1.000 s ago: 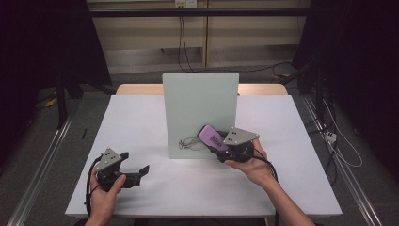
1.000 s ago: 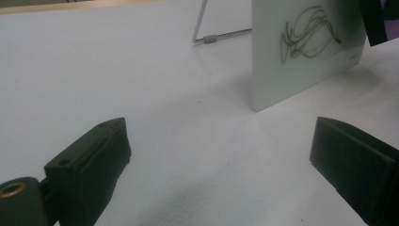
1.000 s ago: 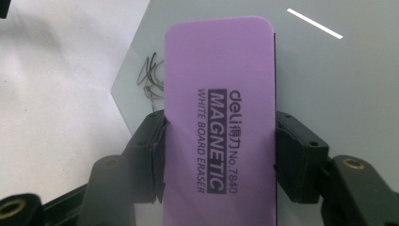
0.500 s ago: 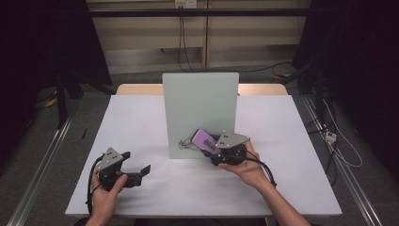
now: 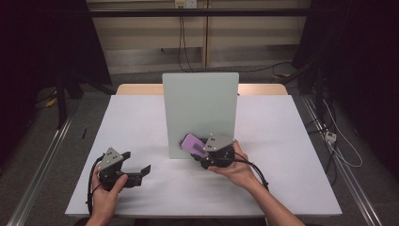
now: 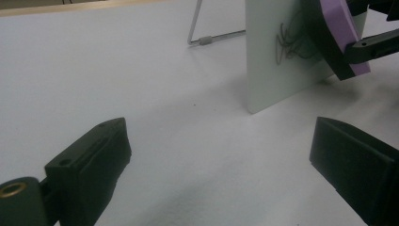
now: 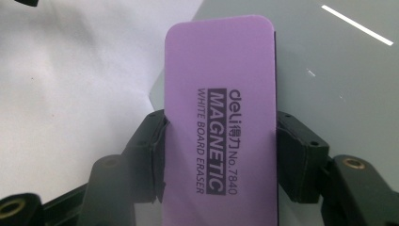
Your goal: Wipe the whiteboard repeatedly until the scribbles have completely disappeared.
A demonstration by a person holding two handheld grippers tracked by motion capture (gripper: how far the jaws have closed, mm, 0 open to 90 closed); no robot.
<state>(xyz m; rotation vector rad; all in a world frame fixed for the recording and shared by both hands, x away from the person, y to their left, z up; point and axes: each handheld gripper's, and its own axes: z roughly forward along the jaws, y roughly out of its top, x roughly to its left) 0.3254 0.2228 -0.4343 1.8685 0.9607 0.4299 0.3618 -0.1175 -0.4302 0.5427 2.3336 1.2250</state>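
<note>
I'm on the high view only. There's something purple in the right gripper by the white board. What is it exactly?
Observer: A whiteboard eraser; the right gripper view shows "MAGNETIC WHITE BOARD ERASER" printed on its purple back.
Operator: Is the grip solid?
Observer: The right gripper has one black pad on each long edge of the eraser, pressing in.
Operator: Anything on the board to wipe?
Observer: Yes, the left gripper view shows a dark scribble low on the white board, right beside the eraser's dark felt side.
Operator: And the left gripper?
Observer: The left gripper has its jaws wide apart over the bare table, with nothing between them.
</note>
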